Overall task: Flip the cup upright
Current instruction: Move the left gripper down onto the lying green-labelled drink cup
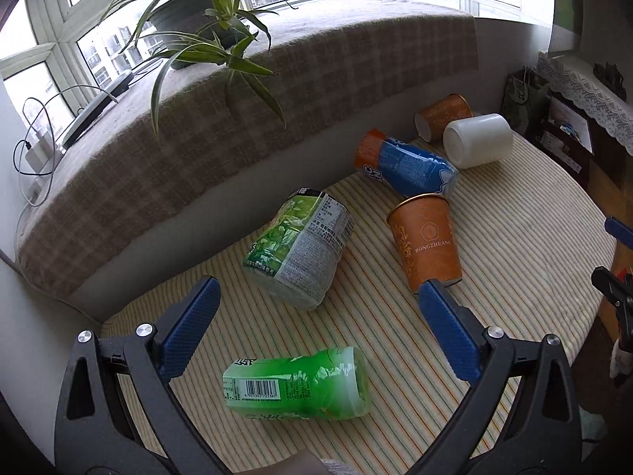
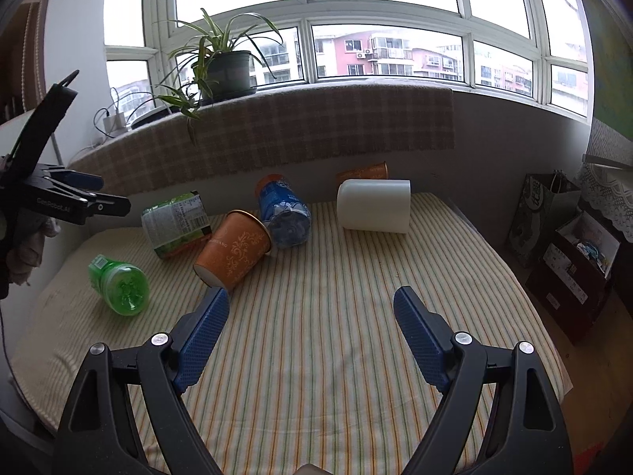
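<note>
An orange paper cup (image 1: 425, 239) lies on its side on the striped tablecloth, rim leaning against a blue bottle; it also shows in the right wrist view (image 2: 233, 255). A white cup (image 1: 478, 140) lies on its side at the back, also in the right wrist view (image 2: 374, 206). A second orange cup (image 1: 443, 114) lies behind it. My left gripper (image 1: 318, 291) is open and empty above the table, the near orange cup just beyond its right finger. My right gripper (image 2: 310, 304) is open and empty over bare cloth.
A blue bottle (image 1: 411, 168), a green-labelled bottle (image 1: 300, 249) and a bright green bottle (image 1: 300, 386) lie on the striped cloth (image 2: 336, 336). A padded window ledge with a potted plant (image 2: 225, 67) runs behind. Bags and boxes (image 2: 569, 253) stand right of the table.
</note>
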Motion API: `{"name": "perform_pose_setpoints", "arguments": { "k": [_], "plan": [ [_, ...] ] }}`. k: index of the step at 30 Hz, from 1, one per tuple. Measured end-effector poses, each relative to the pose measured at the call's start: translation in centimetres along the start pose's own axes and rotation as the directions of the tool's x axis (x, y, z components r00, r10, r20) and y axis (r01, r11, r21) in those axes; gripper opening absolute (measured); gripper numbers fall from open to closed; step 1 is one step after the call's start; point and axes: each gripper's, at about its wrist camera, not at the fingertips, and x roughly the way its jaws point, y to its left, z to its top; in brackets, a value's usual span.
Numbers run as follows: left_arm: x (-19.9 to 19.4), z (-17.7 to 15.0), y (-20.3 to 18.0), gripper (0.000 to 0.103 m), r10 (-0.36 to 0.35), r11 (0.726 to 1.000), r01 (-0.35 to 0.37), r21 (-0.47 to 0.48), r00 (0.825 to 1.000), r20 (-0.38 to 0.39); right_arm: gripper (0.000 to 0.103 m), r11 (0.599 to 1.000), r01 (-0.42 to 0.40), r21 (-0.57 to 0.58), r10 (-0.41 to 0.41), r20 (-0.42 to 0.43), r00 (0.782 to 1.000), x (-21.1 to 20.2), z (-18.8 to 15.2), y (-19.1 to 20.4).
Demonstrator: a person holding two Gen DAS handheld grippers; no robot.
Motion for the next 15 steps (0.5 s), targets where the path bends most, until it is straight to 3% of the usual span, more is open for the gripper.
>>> {"name": "perform_pose_setpoints", "arguments": {
  "k": [6, 15],
  "plan": [
    [5.7, 3.0, -0.6, 0.102, 0.034, 0.994, -0.021, 0.103, 0.991, -0.132, 0.085, 0.999, 0.034, 0.026, -0.033, -0.035, 0.999, 0.6, -0.5, -1.7],
    [12.3, 4.3, -0.6, 0.102, 0.122, 0.97, -0.054, 0.237, 0.952, -0.281, 0.085, 0.998, 0.052, 0.042, -0.05, -0.061, 0.997, 1.1, -1.0, -3.2]
  ]
}}
